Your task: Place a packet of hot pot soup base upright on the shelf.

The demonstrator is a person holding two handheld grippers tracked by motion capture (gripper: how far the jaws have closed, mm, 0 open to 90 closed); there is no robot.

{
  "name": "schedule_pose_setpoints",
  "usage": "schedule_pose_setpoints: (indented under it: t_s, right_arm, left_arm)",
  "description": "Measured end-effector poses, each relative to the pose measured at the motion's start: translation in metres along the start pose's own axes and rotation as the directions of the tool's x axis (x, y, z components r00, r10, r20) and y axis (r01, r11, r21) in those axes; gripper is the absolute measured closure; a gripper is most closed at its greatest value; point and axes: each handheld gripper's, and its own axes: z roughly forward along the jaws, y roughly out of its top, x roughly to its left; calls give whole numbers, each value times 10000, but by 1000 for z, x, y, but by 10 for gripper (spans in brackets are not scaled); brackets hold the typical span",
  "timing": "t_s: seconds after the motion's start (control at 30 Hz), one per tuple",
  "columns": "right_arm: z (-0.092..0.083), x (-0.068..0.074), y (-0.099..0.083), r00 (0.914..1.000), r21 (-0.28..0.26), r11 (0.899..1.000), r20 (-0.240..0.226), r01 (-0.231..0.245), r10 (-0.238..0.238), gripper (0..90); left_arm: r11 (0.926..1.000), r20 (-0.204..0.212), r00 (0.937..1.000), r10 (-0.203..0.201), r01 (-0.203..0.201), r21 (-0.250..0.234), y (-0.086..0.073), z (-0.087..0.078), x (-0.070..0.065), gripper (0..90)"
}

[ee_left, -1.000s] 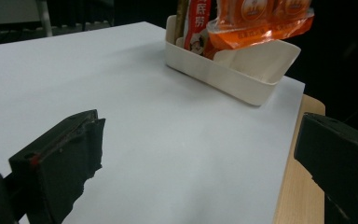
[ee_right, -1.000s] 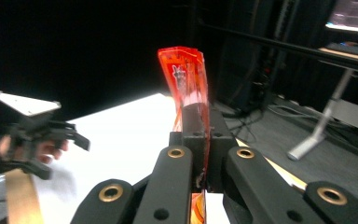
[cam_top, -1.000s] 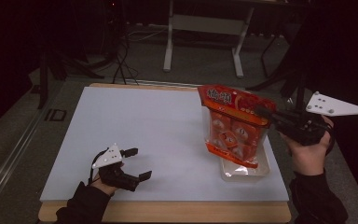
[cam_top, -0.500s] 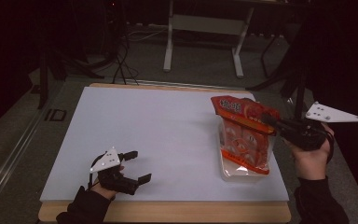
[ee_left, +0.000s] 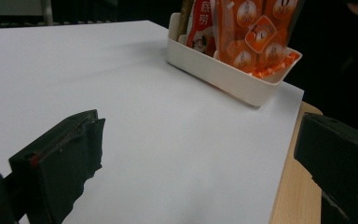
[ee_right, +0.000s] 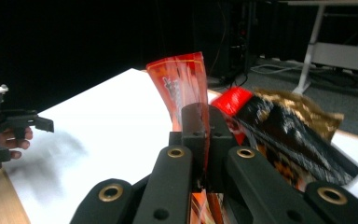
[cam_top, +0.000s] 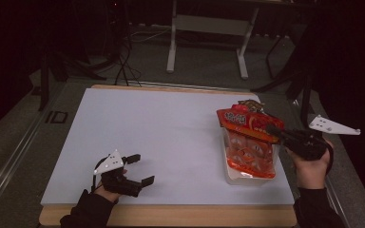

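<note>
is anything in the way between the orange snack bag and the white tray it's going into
Partly. The orange snack bag, pinched in the right gripper, already reaches into the white tray. A red packet and a dark gold-patterned bag stand in the tray's far end, so it must settle beside them.

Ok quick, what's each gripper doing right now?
Left gripper: open, holding nothing, low over the white table.
Right gripper: closed on the top edge of the orange snack bag.

Black grippers (cam_top: 123,176), grey triangular plates, dark sleeves (cam_top: 88,211)
</note>
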Motion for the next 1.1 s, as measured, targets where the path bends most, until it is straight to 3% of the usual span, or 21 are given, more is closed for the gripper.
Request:
schedule_pose_setpoints:
  t_s: [0.17,0.33,0.43,0.5,0.57,0.8,0.83,1.1]
  right_arm:
    - [-3,-4,-8,9995,-220,9993,-62,-305,304,900]
    - [-10,-9,-18,9981,-361,9976,157,-590,596,900]
    - [-10,-11,-26,9964,17,9978,543,-660,658,900]
    - [-12,-15,-34,9953,-256,9953,244,-931,937,900]
    - [-16,-16,-36,9945,-285,9954,480,-916,929,900]
    - [-17,-19,-35,9936,-329,9949,576,-950,968,878]
    - [-16,-18,-33,9929,-255,9940,508,-1061,1073,825]
    - [-19,0,-13,9968,-339,9982,620,-491,511,507]
  left_arm:
    - [10000,-6,10000,-46,46,43,-2,1,1,13]
    - [10000,-9,10000,-53,53,84,-3,2,1,14]
    - [9999,-54,9999,-112,112,81,-4,2,3,14]
    - [9999,-40,9999,-139,139,59,-4,1,3,13]
    - [9999,-76,9999,-148,149,70,-4,1,3,13]
    - [9998,-41,9998,-175,175,80,-4,2,3,13]
    - [9998,-33,9998,-204,204,60,-4,1,3,13]
    - [9998,-83,9998,-198,199,46,-4,0,3,13]
